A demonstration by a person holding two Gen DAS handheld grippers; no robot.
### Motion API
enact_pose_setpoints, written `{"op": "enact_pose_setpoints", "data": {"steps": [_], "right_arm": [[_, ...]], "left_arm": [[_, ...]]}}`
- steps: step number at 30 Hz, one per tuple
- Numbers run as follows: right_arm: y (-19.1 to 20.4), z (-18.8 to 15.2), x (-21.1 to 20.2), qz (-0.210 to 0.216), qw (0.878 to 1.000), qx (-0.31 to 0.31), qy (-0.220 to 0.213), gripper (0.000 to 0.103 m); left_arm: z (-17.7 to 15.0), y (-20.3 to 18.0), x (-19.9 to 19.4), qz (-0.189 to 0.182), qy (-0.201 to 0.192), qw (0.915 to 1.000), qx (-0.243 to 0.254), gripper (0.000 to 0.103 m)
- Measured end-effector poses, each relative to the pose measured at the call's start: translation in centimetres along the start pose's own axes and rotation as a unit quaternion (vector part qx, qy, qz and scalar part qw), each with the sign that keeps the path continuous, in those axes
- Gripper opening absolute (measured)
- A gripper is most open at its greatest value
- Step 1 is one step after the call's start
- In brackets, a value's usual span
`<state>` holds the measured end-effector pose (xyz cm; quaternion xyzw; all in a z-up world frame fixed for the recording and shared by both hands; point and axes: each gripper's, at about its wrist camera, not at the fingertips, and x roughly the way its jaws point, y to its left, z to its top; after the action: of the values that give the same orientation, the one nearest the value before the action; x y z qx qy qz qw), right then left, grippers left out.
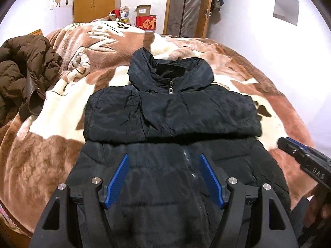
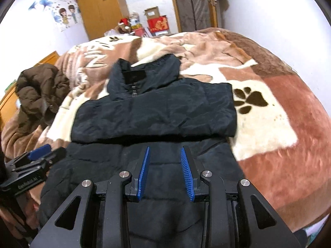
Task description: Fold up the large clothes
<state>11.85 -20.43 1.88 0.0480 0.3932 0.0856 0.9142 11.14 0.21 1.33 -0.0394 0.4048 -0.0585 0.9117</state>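
With both sleeves laid across the chest: black puffer jacket (image 1: 171,113) front-up in the middle of a bed, collar at the far end, hem at the near end under both cameras. Zip pull visible at the neck, just below the raised collar. Sleeves folded inward as one broad band across the upper body, edges roughly level with the jacket's sides.

Left gripper (image 1: 164,177) above the lower half of the jacket, blue pads wide apart, nothing between them, no cloth touched as far as can be seen. Right gripper (image 2: 164,171) likewise above the lower jacket, pads narrower set but still parted, gap bare, holding nothing. Each gripper seen in the other's view at the frame edge, beside the jacket's near corners.

Beneath it all, a plush blanket (image 2: 269,124) in brown and cream with a dark paw print to the right of the jacket. Brown coat (image 1: 22,72) heaped at the left edge of the bed, well apart from the black one. Beyond the far end: wooden wardrobe (image 1: 94,0), red box (image 1: 146,22), white wall with cartoon stickers.
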Motion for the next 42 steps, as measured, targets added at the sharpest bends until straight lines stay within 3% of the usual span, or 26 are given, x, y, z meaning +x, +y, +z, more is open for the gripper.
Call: {"op": "enact_pose_setpoints", "data": {"steps": [5,10,11,14,17,21,30,42], "right_arm": [[1.9,-1.3,0.1,0.032,0.999,-0.005,0.012,0.032],[3.0,-0.2,0.1,0.054,0.999,-0.005,0.001,0.032],[3.2,0.3,0.3,0.053,0.999,-0.007,-0.001,0.033],[2.9,1.5,1.2,0.056,0.998,-0.007,0.000,0.055],[2.1,3.1,1.8,0.057,0.998,-0.007,-0.013,0.055],[0.7,6.4,3.0,0.082,0.996,0.010,-0.029,0.055],[-0.3,13.6,7.5,0.071,0.997,-0.020,-0.026,0.057],[-5.6,20.0,19.7,0.054,0.997,0.018,0.050,0.057]], "left_arm": [[-1.4,0.0,-1.4,-0.009,0.005,0.9999,-0.002,0.072],[-1.2,0.6,-2.0,-0.013,0.005,0.9999,-0.009,0.072],[-0.9,0.7,-1.9,-0.013,0.003,0.9999,-0.010,0.072],[0.1,1.0,-1.4,-0.011,0.001,0.9998,-0.014,0.072],[1.4,1.4,-0.8,-0.010,-0.001,0.9998,-0.015,0.072],[3.6,1.9,0.3,-0.007,-0.006,0.9999,-0.007,0.072],[10.7,3.6,4.6,-0.006,-0.018,0.9998,0.005,0.072],[20.3,7.9,16.1,0.000,0.004,0.9994,-0.036,0.072]]}}
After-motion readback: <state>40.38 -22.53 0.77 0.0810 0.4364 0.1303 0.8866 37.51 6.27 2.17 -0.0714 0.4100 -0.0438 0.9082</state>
